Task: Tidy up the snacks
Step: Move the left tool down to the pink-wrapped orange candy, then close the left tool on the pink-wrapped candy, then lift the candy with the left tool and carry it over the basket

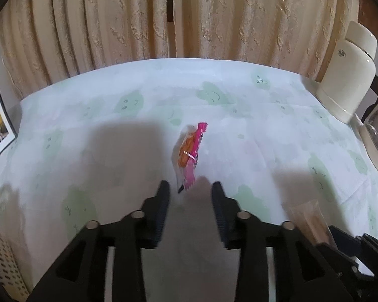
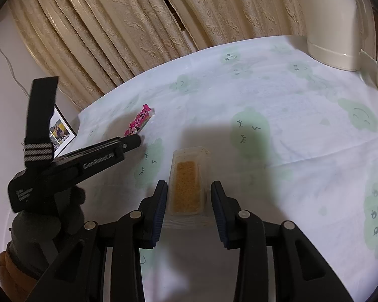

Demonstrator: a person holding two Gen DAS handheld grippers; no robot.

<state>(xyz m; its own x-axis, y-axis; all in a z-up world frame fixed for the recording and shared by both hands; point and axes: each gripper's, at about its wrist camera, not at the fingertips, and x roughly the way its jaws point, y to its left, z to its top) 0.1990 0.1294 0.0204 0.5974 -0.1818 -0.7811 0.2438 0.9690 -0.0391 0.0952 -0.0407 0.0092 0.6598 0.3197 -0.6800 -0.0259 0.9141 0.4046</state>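
Left gripper (image 1: pixel 190 188): jaws parted, nothing between fingers (image 1: pixel 162 201), tips angled down toward surface. In right wrist view, seen side-on at far left (image 2: pixel 136 141), body slanting up and forward, held by gloved hand (image 2: pixel 48 216); orange-brown sleeve below glove. Right gripper (image 2: pixel 189 188): jaws apart, fingers (image 2: pixel 161 201) level with each other, pointing forward and down; no contact visible on either pad.
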